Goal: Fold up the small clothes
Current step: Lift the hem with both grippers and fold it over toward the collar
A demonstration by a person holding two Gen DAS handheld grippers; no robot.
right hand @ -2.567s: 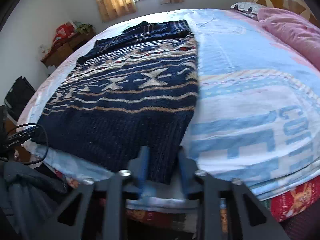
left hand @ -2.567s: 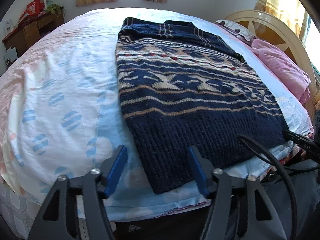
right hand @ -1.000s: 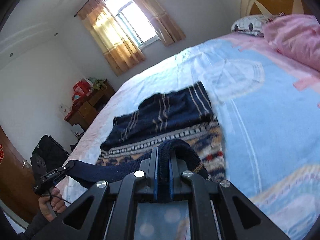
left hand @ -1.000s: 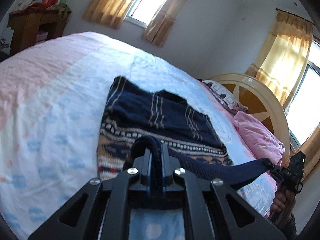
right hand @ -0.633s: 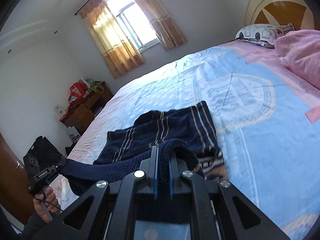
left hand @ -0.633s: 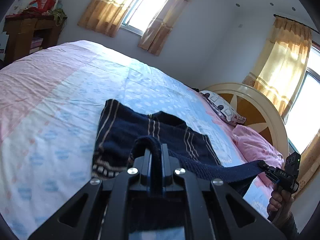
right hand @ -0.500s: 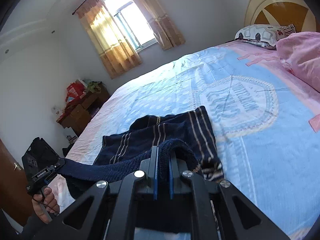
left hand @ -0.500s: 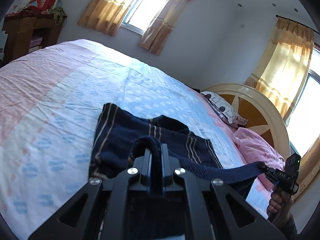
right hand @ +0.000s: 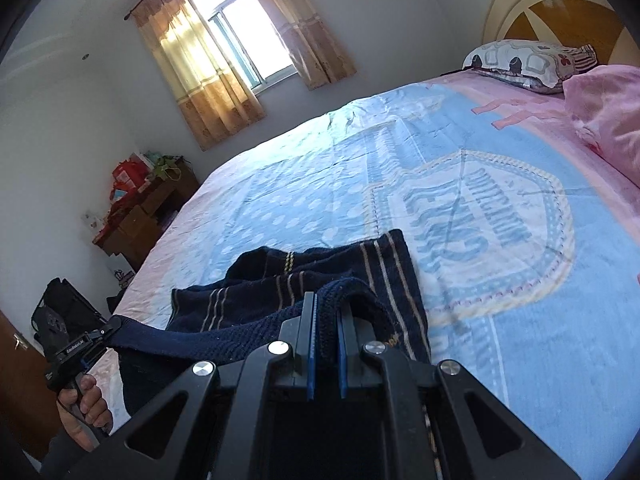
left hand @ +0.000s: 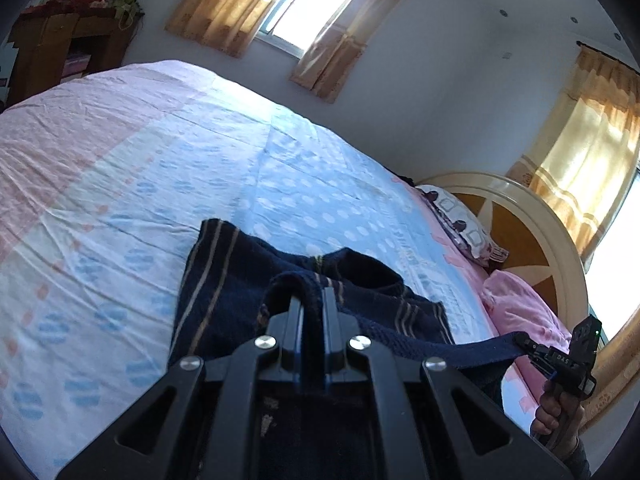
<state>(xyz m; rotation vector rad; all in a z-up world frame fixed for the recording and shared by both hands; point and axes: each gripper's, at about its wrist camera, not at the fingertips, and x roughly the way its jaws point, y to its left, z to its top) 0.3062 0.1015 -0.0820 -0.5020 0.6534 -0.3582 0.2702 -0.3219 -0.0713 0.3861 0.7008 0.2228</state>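
Note:
A navy knitted sweater (left hand: 224, 280) with tan stripes lies on the bed, its ribbed hem lifted and stretched taut between both grippers. My left gripper (left hand: 312, 296) is shut on one hem corner. My right gripper (right hand: 326, 300) is shut on the other corner. The hem band (left hand: 460, 346) runs across to the right gripper (left hand: 532, 350), seen small at the right edge of the left wrist view. In the right wrist view the hem (right hand: 192, 338) reaches the left gripper (right hand: 108, 328), held by a hand (right hand: 86, 400). Only the sweater's striped top part (right hand: 360, 268) shows beyond the lifted hem.
The bed sheet (left hand: 140, 168) is pale blue and pink, with a large crest print (right hand: 480, 220). A pink quilt (right hand: 608, 116) and patterned pillow (right hand: 520, 60) lie by the round headboard (left hand: 528, 232). A wooden cabinet (left hand: 60, 48) stands far left, beyond the bed, under curtained windows.
Both grippers have carried the lifted hem forward over the sweater toward its collar end. The patterned body has passed out of sight beneath the hem; only the striped top part still shows.

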